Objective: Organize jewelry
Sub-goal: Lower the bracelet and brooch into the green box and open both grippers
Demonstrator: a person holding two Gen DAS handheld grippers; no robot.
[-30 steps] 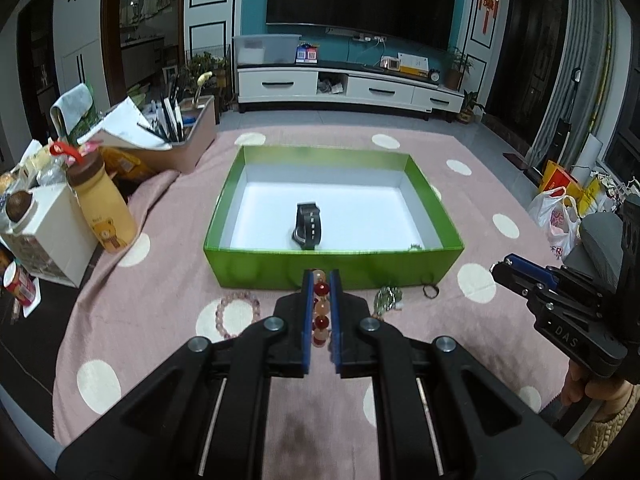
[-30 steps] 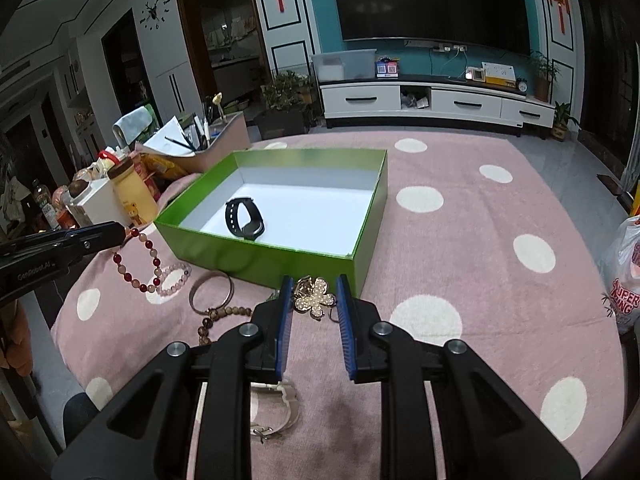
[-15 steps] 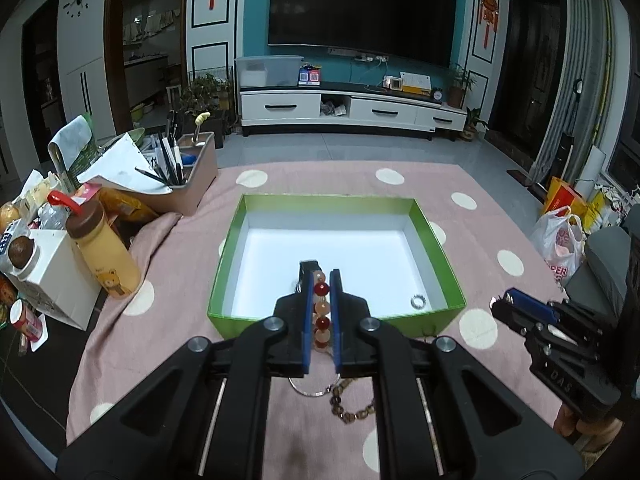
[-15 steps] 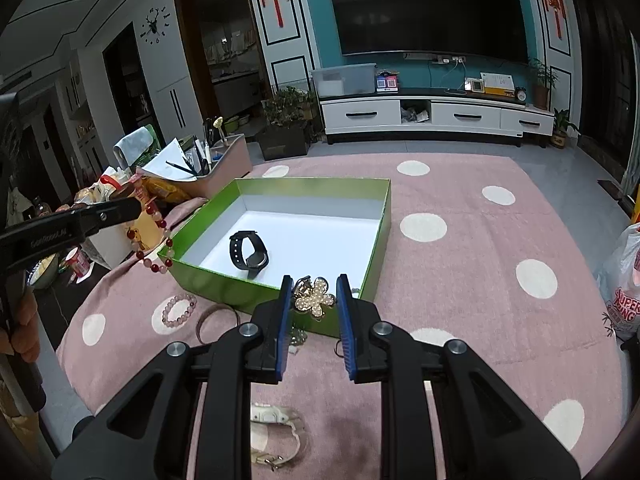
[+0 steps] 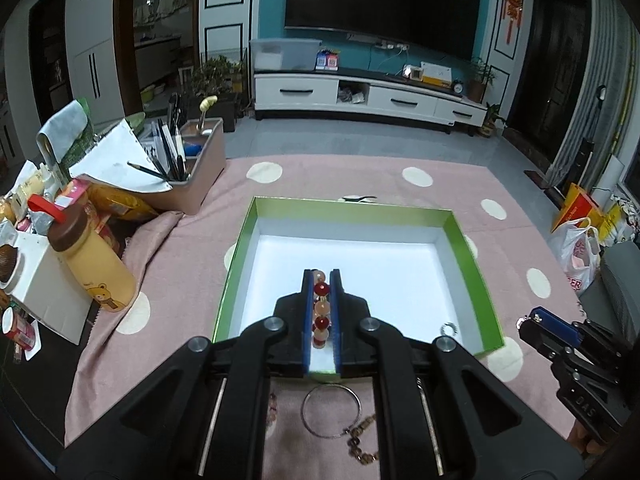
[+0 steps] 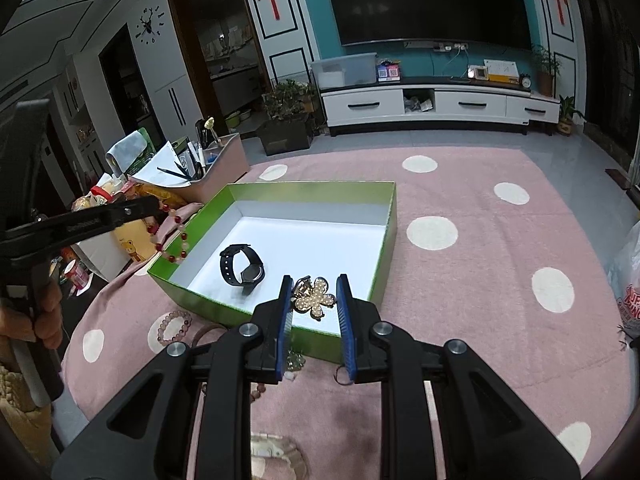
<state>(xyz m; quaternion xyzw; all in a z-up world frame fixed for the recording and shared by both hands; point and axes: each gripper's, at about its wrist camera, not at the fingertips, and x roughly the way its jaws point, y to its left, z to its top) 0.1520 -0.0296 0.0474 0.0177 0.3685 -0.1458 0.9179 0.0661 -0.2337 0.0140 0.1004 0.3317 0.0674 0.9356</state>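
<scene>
Over pink dotted bench cover we now carry both pieces above green box [image 5: 468, 248]; second ago both sat short of its near wall. Black watch [image 6: 242, 269] already lies inside. Left hand-held gripper [image 5: 321, 280] clenched on beaded bracelet [image 5: 321, 289], right hand-held gripper [image 6: 313, 285] grasping flower brooch [image 6: 314, 300]. We judge release comes next.

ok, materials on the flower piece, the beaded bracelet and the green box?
Flower brooch: likely gold-tone metal set with small stones; it glitters with pale dots.
Beaded bracelet: glossy red and translucent peach beads, glass or stone; cannot tell which.
Green box: looks like cardboard, thin straight walls, slightly shiny green outside, matte white inside.
</scene>
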